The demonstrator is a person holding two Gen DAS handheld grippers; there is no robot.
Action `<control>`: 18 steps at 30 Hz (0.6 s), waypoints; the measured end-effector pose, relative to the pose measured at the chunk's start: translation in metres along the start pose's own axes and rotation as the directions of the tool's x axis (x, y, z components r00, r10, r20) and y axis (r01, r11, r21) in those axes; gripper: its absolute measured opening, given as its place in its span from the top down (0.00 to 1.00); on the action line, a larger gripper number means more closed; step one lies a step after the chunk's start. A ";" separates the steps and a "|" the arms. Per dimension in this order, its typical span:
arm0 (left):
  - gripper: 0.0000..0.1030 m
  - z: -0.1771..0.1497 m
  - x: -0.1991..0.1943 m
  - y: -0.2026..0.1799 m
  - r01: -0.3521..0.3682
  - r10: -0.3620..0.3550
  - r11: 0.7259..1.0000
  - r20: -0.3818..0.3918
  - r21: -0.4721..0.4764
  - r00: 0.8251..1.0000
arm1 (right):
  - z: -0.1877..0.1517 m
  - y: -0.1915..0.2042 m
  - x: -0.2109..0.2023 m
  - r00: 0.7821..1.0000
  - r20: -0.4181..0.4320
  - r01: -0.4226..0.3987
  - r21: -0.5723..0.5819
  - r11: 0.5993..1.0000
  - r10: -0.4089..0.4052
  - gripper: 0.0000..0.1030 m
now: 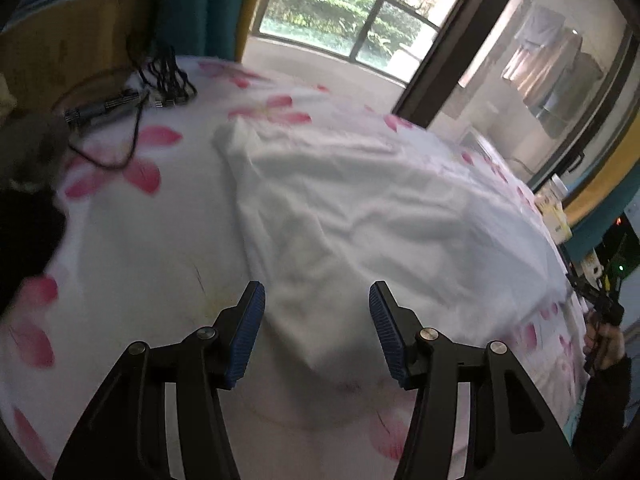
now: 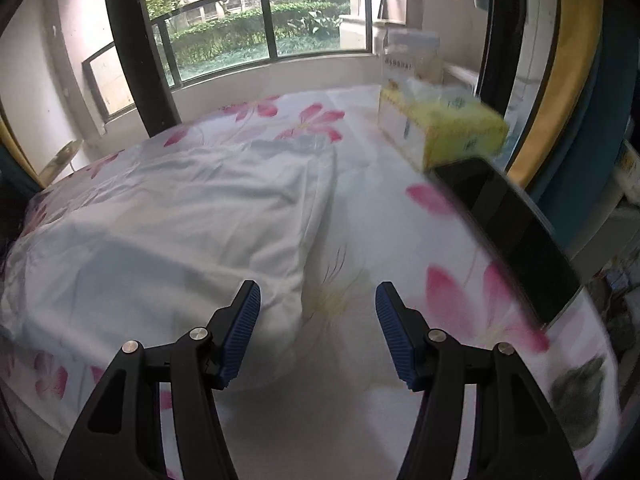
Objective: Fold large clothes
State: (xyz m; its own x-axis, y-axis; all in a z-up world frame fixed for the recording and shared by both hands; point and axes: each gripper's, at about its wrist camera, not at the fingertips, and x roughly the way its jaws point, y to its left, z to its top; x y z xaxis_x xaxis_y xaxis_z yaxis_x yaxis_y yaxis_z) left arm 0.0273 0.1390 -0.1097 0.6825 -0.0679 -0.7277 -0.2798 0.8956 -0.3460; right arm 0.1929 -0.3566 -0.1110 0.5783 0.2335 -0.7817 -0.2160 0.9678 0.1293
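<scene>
The cloth was white and lay rumpled on the flowery bed, maybe partly folded, with more folds left to do. The left gripper and right gripper were both wide open, holding nothing, near its close corners. A tissue box sat beyond.

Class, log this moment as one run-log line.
left gripper: open, over garment corner | right gripper: open, at garment edge | nothing held

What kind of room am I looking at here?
Most likely a bedroom at home: a floral bedsheet covers a bed, a white garment lies on it, and a tissue box sits near the balcony window.
</scene>
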 end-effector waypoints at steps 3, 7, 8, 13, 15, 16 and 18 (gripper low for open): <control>0.45 -0.012 0.000 -0.005 -0.002 0.001 1.000 0.012 0.027 1.000 | -0.010 0.001 0.004 0.999 -0.008 -0.041 0.032 0.999 0.042 0.67; 0.91 -0.020 0.000 -0.009 0.068 -0.068 0.997 -0.004 0.047 0.998 | -0.016 0.004 0.002 0.999 0.005 -0.044 0.025 0.999 0.044 0.95; 0.91 -0.021 -0.002 -0.009 0.062 -0.062 0.997 0.005 0.049 0.998 | -0.017 0.005 0.001 0.999 0.011 -0.038 0.021 0.999 0.038 0.96; 0.92 -0.026 -0.021 -0.013 0.070 -0.074 0.995 0.046 0.073 0.996 | -0.021 -0.002 -0.014 0.999 0.046 -0.019 0.039 0.999 0.017 0.98; 0.92 -0.028 -0.027 -0.015 0.074 -0.079 0.994 0.053 0.078 0.996 | -0.022 -0.006 -0.021 0.998 0.057 -0.020 0.052 0.998 0.017 0.98; 0.92 -0.030 -0.029 -0.016 0.075 -0.080 0.994 0.054 0.082 0.995 | -0.024 -0.007 -0.024 0.998 0.063 -0.015 0.048 0.999 0.012 0.99; 0.92 -0.034 -0.033 -0.017 0.077 -0.082 0.993 0.053 0.088 0.995 | -0.026 -0.005 -0.029 0.998 0.068 -0.003 0.030 1.000 0.001 0.99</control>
State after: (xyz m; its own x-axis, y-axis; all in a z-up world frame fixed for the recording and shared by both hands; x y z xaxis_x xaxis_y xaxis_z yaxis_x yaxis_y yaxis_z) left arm -0.0129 0.1110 -0.0996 0.7382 -0.1172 -0.6644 -0.1658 0.9231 -0.3470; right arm 0.1568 -0.3706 -0.1051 0.6301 0.2404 -0.7383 -0.1941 0.9694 0.1500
